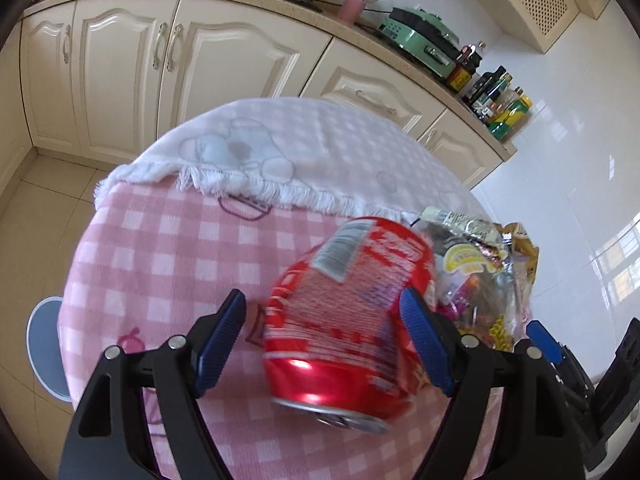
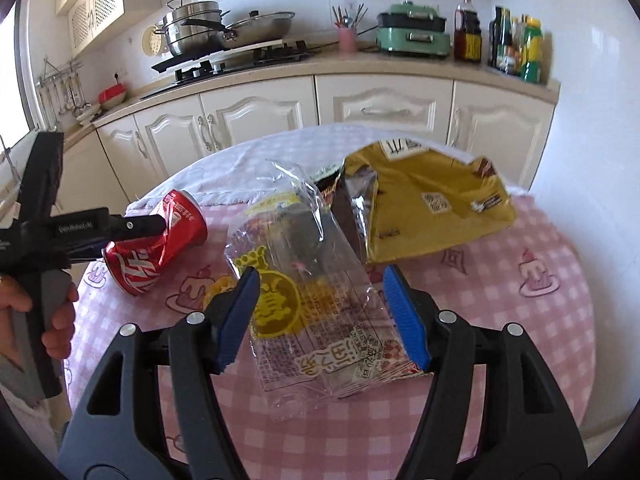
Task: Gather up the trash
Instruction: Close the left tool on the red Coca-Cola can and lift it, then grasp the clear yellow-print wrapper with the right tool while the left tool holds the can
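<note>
A dented red soda can (image 1: 348, 320) lies on its side on the pink checked tablecloth (image 1: 168, 248). My left gripper (image 1: 324, 340) is open around it; the right finger touches the can, the left finger stands apart. The can also shows in the right wrist view (image 2: 160, 244), with the left gripper (image 2: 132, 228) over it. A clear snack wrapper (image 2: 312, 304) lies between the open fingers of my right gripper (image 2: 324, 316). A yellow snack bag (image 2: 432, 208) lies behind it. The wrappers also show in the left wrist view (image 1: 476, 272).
A white towel (image 1: 280, 156) covers the table's far part. Cream cabinets (image 2: 384, 108) and a counter with a stove, pans (image 2: 224, 28), a green appliance (image 2: 412, 32) and bottles (image 2: 516, 44) stand behind. A round white object (image 1: 44, 344) sits on the tiled floor.
</note>
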